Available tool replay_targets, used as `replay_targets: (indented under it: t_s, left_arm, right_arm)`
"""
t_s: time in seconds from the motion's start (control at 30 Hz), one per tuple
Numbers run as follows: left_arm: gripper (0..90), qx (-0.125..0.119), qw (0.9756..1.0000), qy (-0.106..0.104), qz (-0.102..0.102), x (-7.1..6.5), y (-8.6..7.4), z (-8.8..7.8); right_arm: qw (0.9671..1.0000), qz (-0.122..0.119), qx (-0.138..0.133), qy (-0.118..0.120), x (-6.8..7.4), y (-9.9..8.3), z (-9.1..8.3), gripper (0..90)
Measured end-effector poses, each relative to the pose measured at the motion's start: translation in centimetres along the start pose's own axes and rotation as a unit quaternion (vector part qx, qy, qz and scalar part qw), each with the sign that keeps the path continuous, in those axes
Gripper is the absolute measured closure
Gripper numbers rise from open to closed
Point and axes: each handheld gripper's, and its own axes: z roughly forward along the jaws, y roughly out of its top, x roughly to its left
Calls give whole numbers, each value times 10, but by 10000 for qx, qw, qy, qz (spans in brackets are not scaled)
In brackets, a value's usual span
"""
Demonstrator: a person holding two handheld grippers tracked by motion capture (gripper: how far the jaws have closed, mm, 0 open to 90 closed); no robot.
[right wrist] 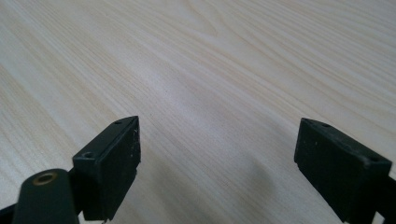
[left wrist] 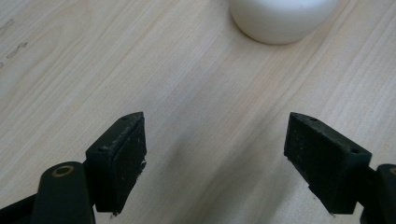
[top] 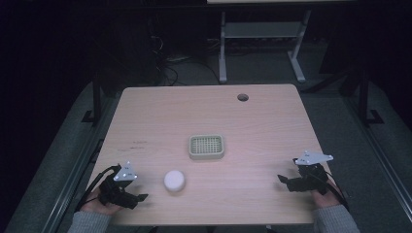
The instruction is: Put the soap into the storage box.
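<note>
A white round object [top: 174, 180] sits on the wooden table [top: 204, 121] near its front edge, left of centre. A pale square grid-topped tray [top: 206, 146] lies at the table's middle. My left gripper [top: 142, 198] rests at the front left, open and empty, a short way left of the white object [left wrist: 280, 18], which lies ahead of its jaws. My right gripper [top: 282, 180] rests at the front right edge, open, with bare wood between its fingers [right wrist: 112, 163].
A round cable hole [top: 242, 97] is in the table's far right part. Beyond the table stand a white desk frame [top: 262, 43] and dark cables on the floor. Each hand holds its gripper at the front edge.
</note>
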Motion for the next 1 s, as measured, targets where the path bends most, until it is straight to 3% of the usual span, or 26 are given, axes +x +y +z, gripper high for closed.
replay_targets:
  t_s: [0.27,0.87,1.0]
  left_arm:
    - [174,-57,10000,5,-9,-2,2,0]
    - [173,-14,9996,-29,279,-9,17,2]
    - [173,-37,9996,-51,265,-10,20,1]
  right_arm:
    - [10000,-33,-9,83,2,1,1,140]
    - [9999,-81,-13,149,7,5,2,140]
    - [9998,-96,-3,152,7,4,2,140]
